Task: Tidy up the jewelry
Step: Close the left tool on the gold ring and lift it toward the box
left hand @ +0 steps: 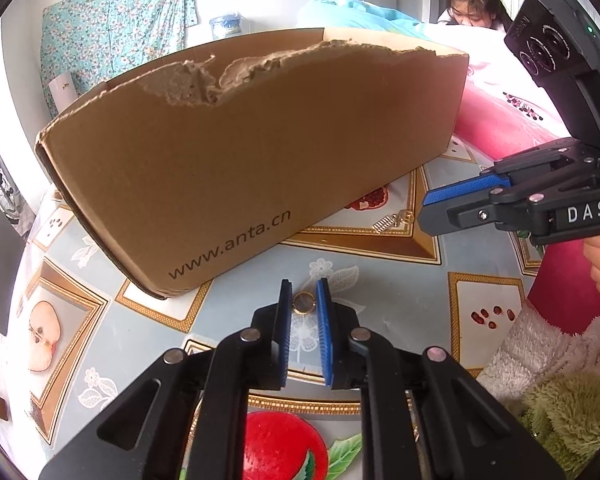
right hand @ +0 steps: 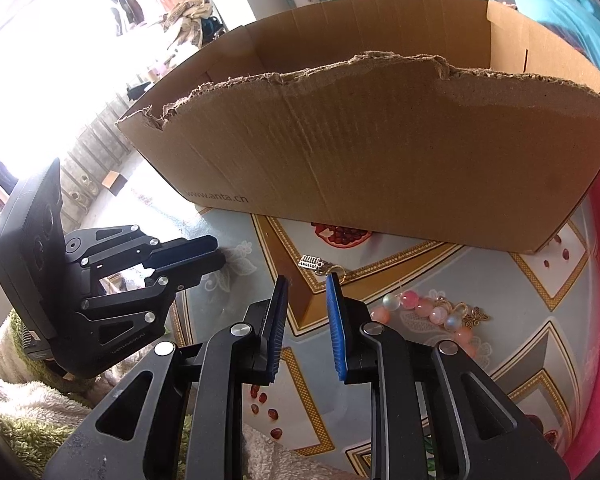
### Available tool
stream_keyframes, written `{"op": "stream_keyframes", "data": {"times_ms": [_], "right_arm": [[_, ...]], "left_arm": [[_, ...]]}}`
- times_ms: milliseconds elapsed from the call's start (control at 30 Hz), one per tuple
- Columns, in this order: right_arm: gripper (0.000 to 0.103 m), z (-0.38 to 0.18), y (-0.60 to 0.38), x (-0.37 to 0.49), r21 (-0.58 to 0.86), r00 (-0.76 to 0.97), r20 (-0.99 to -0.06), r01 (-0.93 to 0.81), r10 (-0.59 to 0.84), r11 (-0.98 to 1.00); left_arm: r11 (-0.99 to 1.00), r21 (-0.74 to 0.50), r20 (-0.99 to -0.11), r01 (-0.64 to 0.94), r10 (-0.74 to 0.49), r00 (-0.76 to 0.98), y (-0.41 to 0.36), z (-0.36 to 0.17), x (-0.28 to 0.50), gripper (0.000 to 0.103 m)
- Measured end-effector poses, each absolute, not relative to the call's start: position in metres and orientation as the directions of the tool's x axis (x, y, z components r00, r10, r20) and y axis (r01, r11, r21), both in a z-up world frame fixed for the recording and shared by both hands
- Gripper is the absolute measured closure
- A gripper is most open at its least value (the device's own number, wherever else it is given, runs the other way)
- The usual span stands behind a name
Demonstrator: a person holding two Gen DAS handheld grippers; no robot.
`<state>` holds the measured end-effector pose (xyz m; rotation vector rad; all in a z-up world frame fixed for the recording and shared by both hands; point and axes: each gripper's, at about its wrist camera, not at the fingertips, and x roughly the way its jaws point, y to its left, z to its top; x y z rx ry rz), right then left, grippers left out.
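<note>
A gold ring (left hand: 303, 303) sits between the blue pads of my left gripper (left hand: 304, 294), which is shut on it just above the patterned tablecloth (left hand: 236, 292). A brown cardboard box (left hand: 236, 136) with a torn rim stands right behind it; it also shows in the right wrist view (right hand: 380, 152). My right gripper (right hand: 307, 285) is open and empty, its tips near a small silver and gold charm (right hand: 320, 265) on the cloth. A pink and white bead bracelet (right hand: 428, 310) lies to its right. The left gripper also shows in the right wrist view (right hand: 196, 258).
The tablecloth (right hand: 520, 320) has printed fruit panels. A pink rolled cushion (left hand: 496, 128) and bedding lie behind the box on the right. A person (left hand: 472, 0) sits beyond. Fluffy sleeves (left hand: 552, 368) fill the lower right.
</note>
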<state>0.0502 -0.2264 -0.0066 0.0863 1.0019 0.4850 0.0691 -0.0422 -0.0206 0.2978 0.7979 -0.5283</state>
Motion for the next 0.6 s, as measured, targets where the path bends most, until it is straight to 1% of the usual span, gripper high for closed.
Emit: {"op": "stream_keyframes", "data": {"times_ms": [200,267,367,600], "right_arm": [[0.082,-0.003,-0.229,0.048,0.255,0.456,-0.794,-0.348,0.401,0.902],[0.081,-0.003,-0.229,0.049,0.231,0.460,-0.802,-0.349,0.381,0.908],[0.076,-0.004,-0.228,0.049,0.193,0.469,-0.810,-0.354,0.352,0.915],[0.076,-0.011,-0.214,0.055,0.085,0.488,-0.822,-0.403,0.293,0.911]], "left_arm": [[0.842,0.035,-0.742,0.538,-0.339,0.578,-0.039,-0.021,0.068,0.092],[0.843,0.032,-0.741,0.537,-0.340,0.579,-0.039,-0.021,0.067,0.092],[0.844,0.026,-0.739,0.535,-0.344,0.580,-0.038,-0.020,0.066,0.092],[0.845,0.015,-0.734,0.534,-0.354,0.580,-0.036,-0.020,0.067,0.092]]}}
